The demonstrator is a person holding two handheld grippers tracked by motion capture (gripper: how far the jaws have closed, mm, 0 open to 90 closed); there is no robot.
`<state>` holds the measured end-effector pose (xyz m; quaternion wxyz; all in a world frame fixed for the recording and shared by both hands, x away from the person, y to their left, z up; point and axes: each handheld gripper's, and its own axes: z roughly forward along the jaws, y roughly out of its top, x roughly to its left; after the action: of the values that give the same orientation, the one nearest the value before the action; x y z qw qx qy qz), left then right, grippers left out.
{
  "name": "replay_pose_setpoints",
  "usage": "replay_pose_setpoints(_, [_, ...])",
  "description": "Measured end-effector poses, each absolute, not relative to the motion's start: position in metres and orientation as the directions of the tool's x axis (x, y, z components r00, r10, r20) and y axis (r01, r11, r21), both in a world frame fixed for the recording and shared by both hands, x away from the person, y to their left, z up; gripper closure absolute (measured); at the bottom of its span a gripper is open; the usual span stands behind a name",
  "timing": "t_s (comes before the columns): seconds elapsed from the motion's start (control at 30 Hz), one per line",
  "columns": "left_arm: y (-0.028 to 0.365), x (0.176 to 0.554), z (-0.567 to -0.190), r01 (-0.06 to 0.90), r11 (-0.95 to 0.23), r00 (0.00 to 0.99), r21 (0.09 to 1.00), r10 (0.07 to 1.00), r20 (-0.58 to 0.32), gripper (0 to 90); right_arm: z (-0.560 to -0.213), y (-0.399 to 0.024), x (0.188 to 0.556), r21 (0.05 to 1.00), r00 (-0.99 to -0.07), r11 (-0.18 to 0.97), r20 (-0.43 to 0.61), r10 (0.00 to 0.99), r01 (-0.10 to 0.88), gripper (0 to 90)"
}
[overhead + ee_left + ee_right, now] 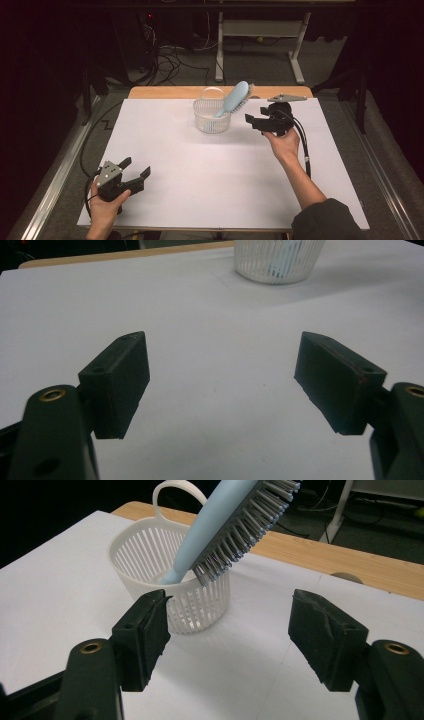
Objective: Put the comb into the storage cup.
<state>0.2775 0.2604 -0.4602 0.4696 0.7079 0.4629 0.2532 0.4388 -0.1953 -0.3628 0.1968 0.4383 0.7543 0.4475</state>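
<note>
Hairbrush [235,98]: pale blue, handle down in white slatted basket [212,119] at tabletop [200,170] far centre; long axis tilted, bristle head up, leaning toward right gripper [254,121]. Right gripper: jaws wide, empty, just beside basket, nearer. Left gripper [136,168]: wide, empty, well apart.

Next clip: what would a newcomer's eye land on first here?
The light blue hairbrush stands out: it leans handle-down in a white slotted basket near the far edge of the white table, bristles facing right in the high view. The right gripper is held just right of the basket, jaws open and nothing between them. The left gripper rests open at the near left, far from both.
</note>
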Motion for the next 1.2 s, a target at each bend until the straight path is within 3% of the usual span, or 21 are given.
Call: replay_pose_setpoints(1.2, [0.261,0.277,-0.460,0.418,-0.127,0.443,0.900,0.893,-0.080,23.0,-0.371,-0.215,0.429,0.849,-0.523,0.194,0.109,0.846,0.491,33.1])
